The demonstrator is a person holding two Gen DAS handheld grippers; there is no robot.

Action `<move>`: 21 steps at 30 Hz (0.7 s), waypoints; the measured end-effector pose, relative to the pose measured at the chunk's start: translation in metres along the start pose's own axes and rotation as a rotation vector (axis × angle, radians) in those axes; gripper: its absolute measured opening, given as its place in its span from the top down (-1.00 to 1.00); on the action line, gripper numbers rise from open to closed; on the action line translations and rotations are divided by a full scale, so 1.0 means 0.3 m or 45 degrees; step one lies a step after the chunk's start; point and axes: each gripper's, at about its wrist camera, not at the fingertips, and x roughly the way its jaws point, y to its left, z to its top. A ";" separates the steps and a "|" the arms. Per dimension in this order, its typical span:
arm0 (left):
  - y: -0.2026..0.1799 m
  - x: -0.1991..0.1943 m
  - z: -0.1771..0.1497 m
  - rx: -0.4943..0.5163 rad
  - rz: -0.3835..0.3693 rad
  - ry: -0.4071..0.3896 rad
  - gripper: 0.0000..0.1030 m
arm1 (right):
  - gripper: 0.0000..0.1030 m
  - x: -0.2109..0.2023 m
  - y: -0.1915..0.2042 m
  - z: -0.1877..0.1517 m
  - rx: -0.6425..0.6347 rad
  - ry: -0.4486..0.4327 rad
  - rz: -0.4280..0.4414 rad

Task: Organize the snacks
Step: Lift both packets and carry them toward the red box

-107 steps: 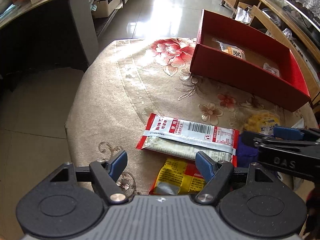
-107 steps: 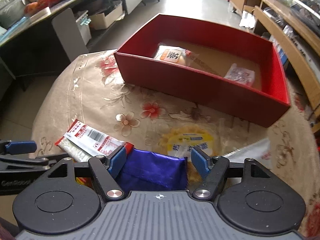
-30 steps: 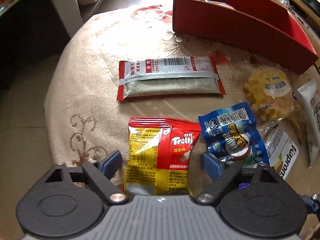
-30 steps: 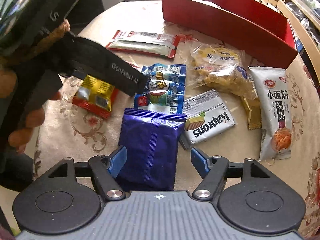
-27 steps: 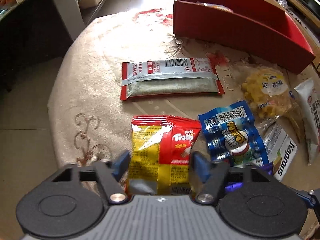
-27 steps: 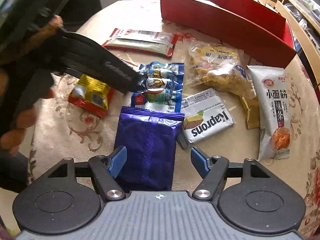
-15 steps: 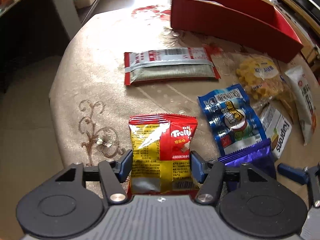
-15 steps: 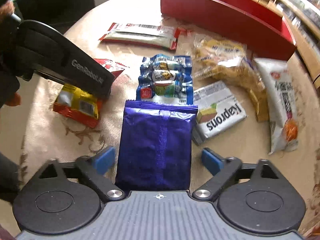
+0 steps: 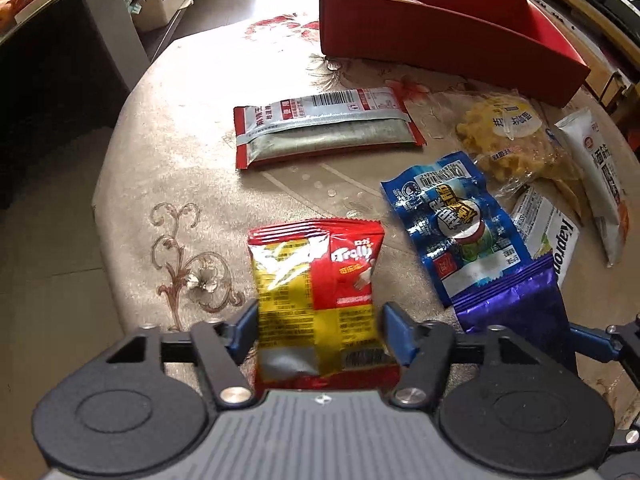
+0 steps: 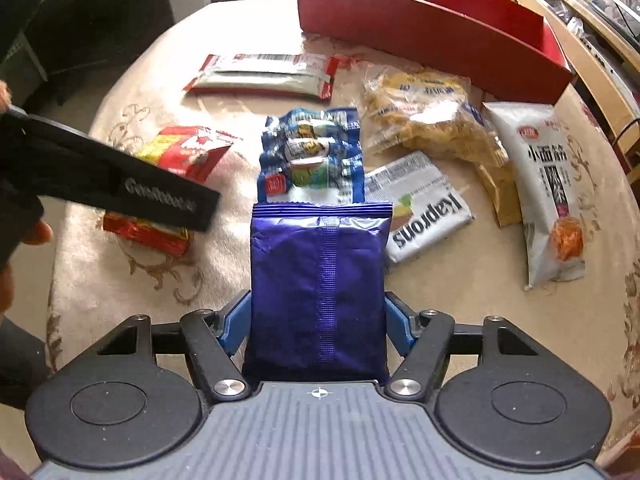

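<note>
Left tongs [image 9: 320,334] pinched the red-and-yellow Trolli bag [image 9: 318,280] by its near end, blue pads pressed against both edges. Right tongs [image 10: 318,322] pinched the purple foil pack [image 10: 318,284] the same way, seam side up, pack pointing away toward the red box [image 10: 432,24].

Red box sat at the far edge of the round worktop [image 9: 180,120], which wore a beige floral cloth. All loose snacks lay on the near side of the box:
- Long red-and-silver sachet [image 9: 326,128] with barcode, flat, nearest the box's left corner, well apart from the Trolli bag.
- Clear bag of yellow puffs [image 10: 428,116], just in front of the box's right half.
- White noodle-snack pouch [image 10: 548,188], beside the puffs, toward the box's right end, lengthwise.
- Blue sausage pack [image 10: 312,152], nearer than the puffs; its near edge met the far edge of the purple pack.
- Grey Kaprons wafer pack [image 10: 424,208], between blue pack and white pouch, partly tucked under the purple pack's far right corner.

From the right wrist view the left tool's black arm crossed over the Trolli bag, and the bag looked tilted, far end up; whether its near end was touching the cloth could not be told. Box contents hidden behind its wall.
</note>
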 end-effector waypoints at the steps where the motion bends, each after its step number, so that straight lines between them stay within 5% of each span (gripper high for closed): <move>1: 0.002 -0.006 0.000 -0.013 -0.016 0.006 -0.03 | -0.42 -0.004 0.000 -0.003 0.000 -0.002 -0.010; 9: -0.020 -0.035 -0.021 -0.014 -0.074 0.019 0.03 | -0.42 -0.081 -0.041 -0.037 0.063 -0.067 -0.029; 21: -0.097 -0.122 0.005 0.050 -0.077 -0.089 0.03 | -0.42 -0.174 -0.134 -0.011 0.187 -0.200 -0.063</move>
